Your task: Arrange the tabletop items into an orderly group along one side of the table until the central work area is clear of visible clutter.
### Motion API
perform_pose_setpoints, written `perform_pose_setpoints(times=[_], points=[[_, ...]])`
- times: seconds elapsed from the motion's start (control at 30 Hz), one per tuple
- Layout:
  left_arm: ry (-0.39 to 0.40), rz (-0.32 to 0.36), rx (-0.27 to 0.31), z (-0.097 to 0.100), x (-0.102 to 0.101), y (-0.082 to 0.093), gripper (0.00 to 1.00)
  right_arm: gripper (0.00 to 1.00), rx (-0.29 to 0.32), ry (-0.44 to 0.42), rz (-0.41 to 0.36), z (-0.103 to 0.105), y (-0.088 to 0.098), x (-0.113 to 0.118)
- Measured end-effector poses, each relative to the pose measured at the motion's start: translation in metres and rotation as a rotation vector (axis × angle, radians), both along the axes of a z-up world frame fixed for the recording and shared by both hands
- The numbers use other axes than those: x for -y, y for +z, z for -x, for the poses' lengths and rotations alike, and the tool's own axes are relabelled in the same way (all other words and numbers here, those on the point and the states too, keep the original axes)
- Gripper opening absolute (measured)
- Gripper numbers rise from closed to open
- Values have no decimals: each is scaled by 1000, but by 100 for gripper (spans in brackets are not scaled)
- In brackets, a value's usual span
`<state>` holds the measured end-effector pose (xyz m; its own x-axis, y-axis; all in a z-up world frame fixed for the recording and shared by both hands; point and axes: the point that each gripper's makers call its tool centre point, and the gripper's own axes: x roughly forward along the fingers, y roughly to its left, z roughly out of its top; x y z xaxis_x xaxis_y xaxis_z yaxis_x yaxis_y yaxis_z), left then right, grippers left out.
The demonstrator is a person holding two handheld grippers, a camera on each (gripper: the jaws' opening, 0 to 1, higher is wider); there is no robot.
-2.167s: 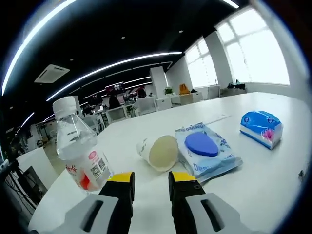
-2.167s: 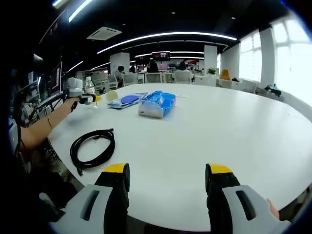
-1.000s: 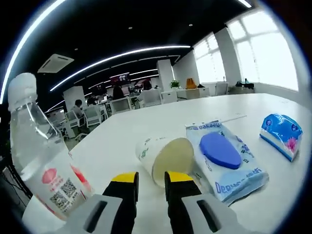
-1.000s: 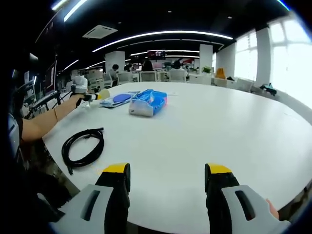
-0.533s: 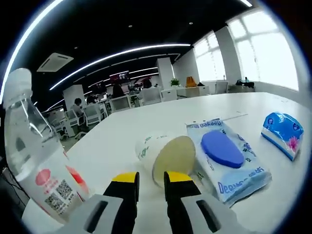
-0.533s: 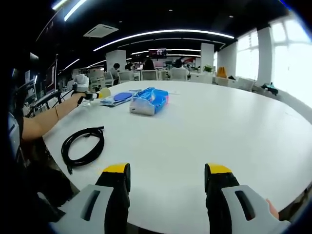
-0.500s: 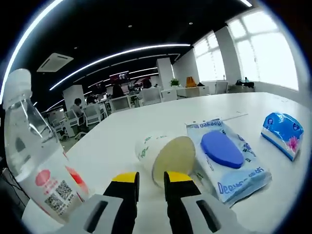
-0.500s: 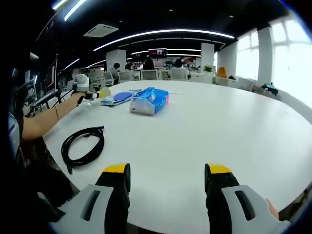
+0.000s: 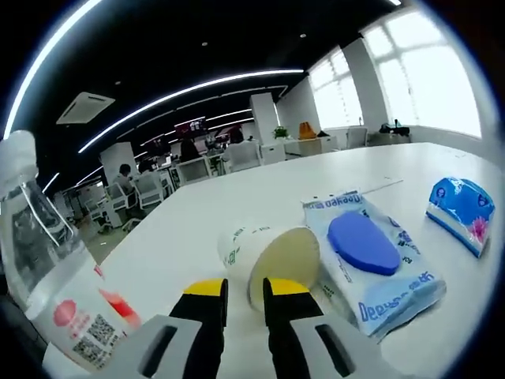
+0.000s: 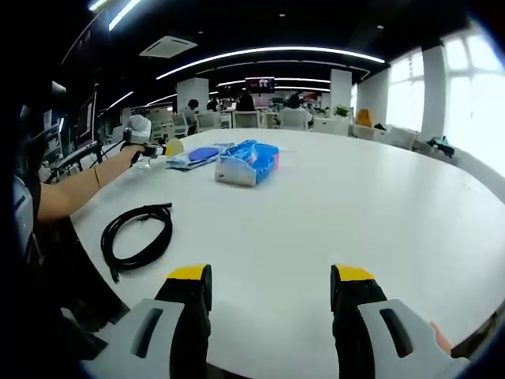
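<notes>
A paper cup [image 9: 272, 257] lies on its side on the white table [image 10: 355, 205], mouth toward me. My left gripper [image 9: 245, 286] has its jaws drawn close, with the lower rim of the cup between them. A clear water bottle [image 9: 47, 276] stands close on the left. To the right of the cup lies a wet-wipe pack [image 9: 371, 253] with a blue lid, and beyond it a blue tissue pack [image 9: 465, 209]. My right gripper [image 10: 270, 276] hangs open over the near table edge with nothing between its jaws. From there the left gripper [image 10: 158, 148] looks small, at the far left.
A coiled black cable [image 10: 138, 237] lies near the left table edge in the right gripper view. The person's arm [image 10: 79, 185] reaches along that edge. The tissue pack [image 10: 248, 164] and wipes [image 10: 201, 155] sit at the far left side. Office desks and chairs stand behind.
The left gripper has come closer to the cup and its jaws have narrowed around the rim. The right gripper has barely moved and stays open.
</notes>
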<state>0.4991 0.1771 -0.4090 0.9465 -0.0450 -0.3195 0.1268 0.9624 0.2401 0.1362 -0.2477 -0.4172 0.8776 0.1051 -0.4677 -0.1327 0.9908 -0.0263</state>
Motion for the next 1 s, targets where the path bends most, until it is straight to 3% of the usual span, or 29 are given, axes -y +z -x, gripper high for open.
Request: perform_pose_setpoints(times=[0.27,0.5,0.7,1.0], points=[[1,-17,-2,-4,-2,-2,13,58,5,19,8,-2,4,-6],[-8,-35,-3,-5,-2,-1,2,59,-13,31,22,-2,1,-9],[-15,-63,3,-7,-2,3,1,58,-16,27,27,-3,2,-7],[-13,-44,-6,-5,-1,2,1,58,-17,26,27,-4,2,-7]])
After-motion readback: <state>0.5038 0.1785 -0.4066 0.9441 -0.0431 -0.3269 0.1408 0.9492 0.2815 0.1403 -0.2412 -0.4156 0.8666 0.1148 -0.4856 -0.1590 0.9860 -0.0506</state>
